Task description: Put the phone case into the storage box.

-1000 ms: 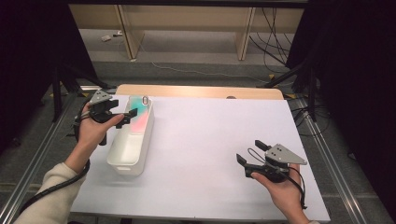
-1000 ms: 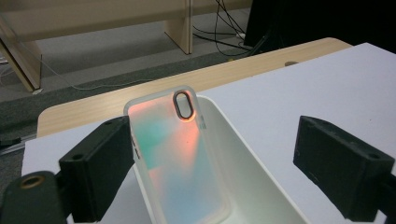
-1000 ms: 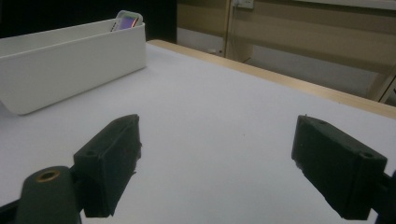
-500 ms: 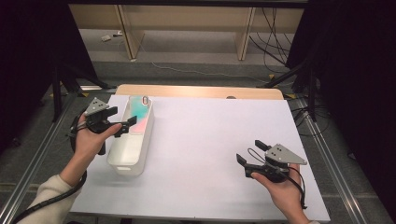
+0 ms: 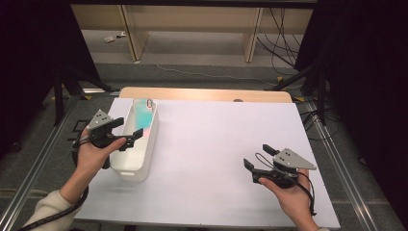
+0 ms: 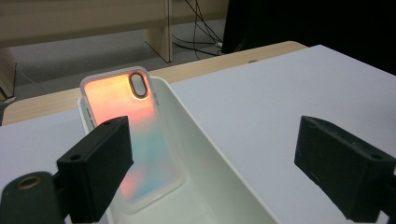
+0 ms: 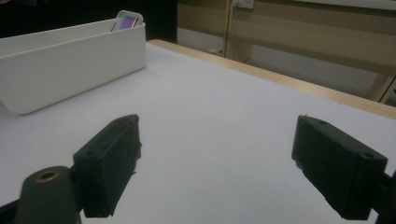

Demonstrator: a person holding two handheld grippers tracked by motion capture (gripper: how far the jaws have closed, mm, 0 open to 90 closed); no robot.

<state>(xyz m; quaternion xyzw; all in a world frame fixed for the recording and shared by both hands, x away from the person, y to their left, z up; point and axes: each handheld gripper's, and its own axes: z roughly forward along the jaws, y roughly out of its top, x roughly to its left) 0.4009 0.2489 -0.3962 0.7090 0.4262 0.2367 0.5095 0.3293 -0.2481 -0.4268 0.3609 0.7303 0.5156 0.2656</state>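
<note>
The left tool is hovering over the near half of the white bin, its jaws standing wide with nothing between them. In the left gripper view one jaw is covering the lower left corner of the phone case, so how its bottom edge is sitting on the bin floor is hard to make out; it seems to be resting there. The case is leaning against the bin's far end wall, its long axis running up that wall and its camera cutout at the top, peeking just above the rim. The bin's own long axis is running away from the person, along the left side of the white counter. The right tool is hanging low over the counter's near right part, well apart from the bin, jaws also spread wide and holding nothing. Bare counter is lying open between bin and right tool, out to the far wooden edge.
</note>
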